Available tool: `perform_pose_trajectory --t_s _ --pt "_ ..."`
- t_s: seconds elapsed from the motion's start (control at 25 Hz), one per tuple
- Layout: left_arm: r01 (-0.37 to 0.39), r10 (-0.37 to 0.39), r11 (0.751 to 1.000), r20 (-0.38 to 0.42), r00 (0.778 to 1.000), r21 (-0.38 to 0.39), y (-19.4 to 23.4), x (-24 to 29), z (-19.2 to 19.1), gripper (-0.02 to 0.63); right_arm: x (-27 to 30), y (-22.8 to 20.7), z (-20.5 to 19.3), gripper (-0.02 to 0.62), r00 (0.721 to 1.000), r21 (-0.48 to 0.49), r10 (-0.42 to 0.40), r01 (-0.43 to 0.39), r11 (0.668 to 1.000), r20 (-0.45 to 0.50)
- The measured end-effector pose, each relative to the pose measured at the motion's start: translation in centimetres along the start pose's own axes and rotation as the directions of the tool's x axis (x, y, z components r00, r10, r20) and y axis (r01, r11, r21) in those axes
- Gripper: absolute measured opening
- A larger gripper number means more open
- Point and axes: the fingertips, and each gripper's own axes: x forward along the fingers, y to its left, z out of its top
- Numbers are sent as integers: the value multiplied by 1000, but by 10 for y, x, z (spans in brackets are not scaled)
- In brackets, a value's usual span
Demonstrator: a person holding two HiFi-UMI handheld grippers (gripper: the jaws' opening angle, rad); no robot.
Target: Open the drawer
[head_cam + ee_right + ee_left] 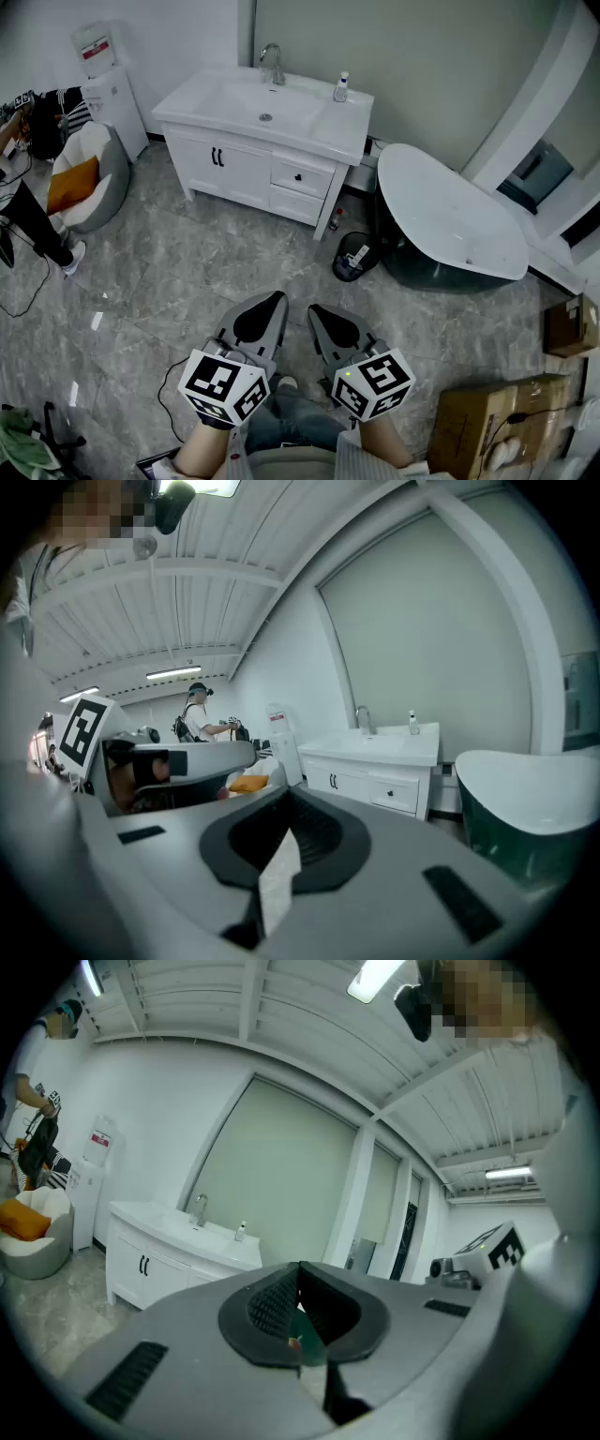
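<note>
Clenched and empty is how I read both claws. The left gripper (300,1274) shows its two pads meeting along a thin seam. The right gripper (286,803) has its jaws pressed together the same way, with nothing between them. From the head view I see them held side by side, low in the frame, over the grey marbled floor (159,272) and well apart from the white vanity (197,165) at the far wall. The drawer (301,176) sits in the vanity's right half, just under the countertop. It is flush and closed, with a small dark knob at its middle. A second drawer front (295,204) lies directly below it. A faucet (273,64) and a soap bottle (342,87) stand on the countertop, and a bathtub (450,220) stands just to the vanity's right.
</note>
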Motion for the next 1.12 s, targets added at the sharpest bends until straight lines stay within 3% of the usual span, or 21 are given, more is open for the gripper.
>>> perform_pose_trajectory --t_s 0.6,1.12 --pt "-47 46 998 42 998 28 -18 7 2 17 -13 -15 -4 9 998 9 60 -60 998 12" --pt "-123 123 992 51 991 -3 39 22 9 17 29 -33 -9 9 997 22 63 -62 998 -39"
